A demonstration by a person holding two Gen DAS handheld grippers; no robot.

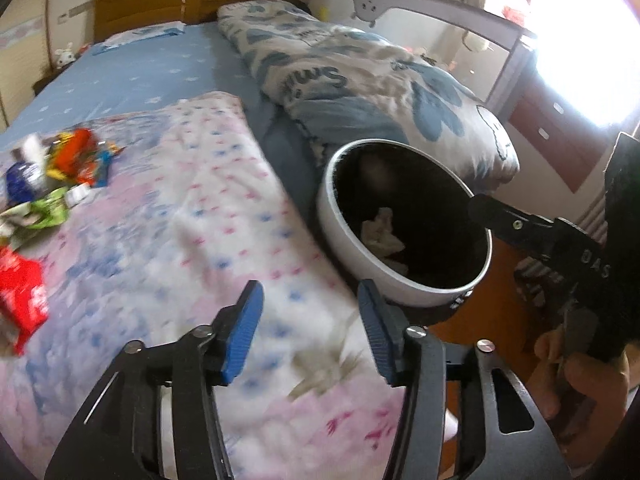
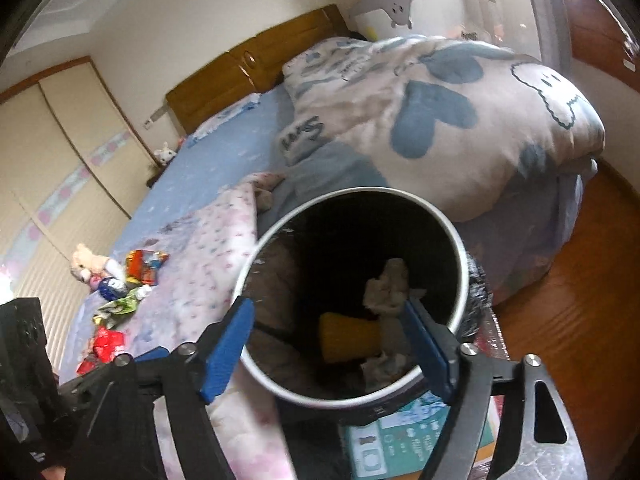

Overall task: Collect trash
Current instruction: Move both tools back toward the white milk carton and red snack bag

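Note:
A white round trash bin [image 1: 340,236] with a black inside stands beside the bed. In it lie crumpled paper [image 2: 390,284] and a yellow piece [image 2: 348,336]. My right gripper [image 2: 328,312] hangs open over the bin's mouth [image 2: 360,192] with nothing between its blue pads. My left gripper [image 1: 310,296] is open and empty above the pink dotted blanket [image 1: 180,200], left of the bin. Several colourful wrappers [image 1: 72,160] and a red packet [image 1: 24,292] lie on the blanket far to the left; the right wrist view shows the wrappers [image 2: 124,296] too.
A folded duvet with blue hearts [image 1: 360,80] lies on the bed behind the bin. A plush toy [image 2: 86,266] sits by the wrappers. The bin rests on a teal box [image 2: 400,440]. Wooden floor [image 2: 580,280] lies to the right. A hand [image 1: 580,376] grips the right tool.

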